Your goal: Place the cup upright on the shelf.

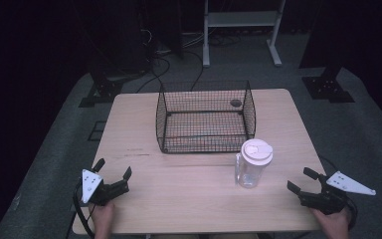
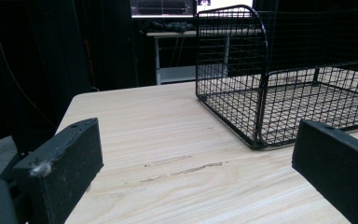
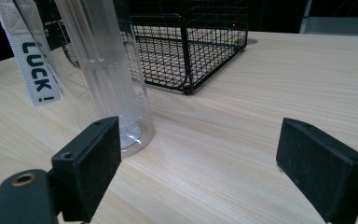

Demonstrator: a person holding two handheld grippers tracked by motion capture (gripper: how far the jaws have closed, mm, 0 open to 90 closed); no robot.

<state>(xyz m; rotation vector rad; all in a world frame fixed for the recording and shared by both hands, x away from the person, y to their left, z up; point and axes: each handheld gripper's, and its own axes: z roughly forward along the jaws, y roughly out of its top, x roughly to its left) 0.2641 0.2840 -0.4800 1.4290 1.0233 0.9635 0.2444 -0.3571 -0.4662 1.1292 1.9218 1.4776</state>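
Two black claws rest at the near edge of a pale wooden bench (image 1: 194, 199), each held in one of a person's hands. Left claw (image 1: 113, 169) sits at the near left corner, its jaws standing wide apart with nothing between them; the left gripper view shows bare wood grain in the gap and a faint dark scuff (image 2: 186, 169) on the bench just ahead. Right claw (image 1: 302, 180) sits at the near right corner, and its jaws also stand wide apart and empty, as the right gripper view shows plainly.

Ahead of the right claw and off to its left stands a clear plastic bottle (image 1: 252, 164), upright, with a white lid (image 1: 256, 151). It is near the right claw but not touching it. In the right gripper view the bottle's base rises just beyond the left jaw, outside the gap. A white strap (image 3: 30, 56) printed with "LUCK!" hangs down the bottle's side.

Farther ahead of both claws, at the middle of the bench, sits a black wire basket (image 1: 205, 119), open on top and holding nothing. The bottle stands just in front of the basket's near right corner, apart from it.
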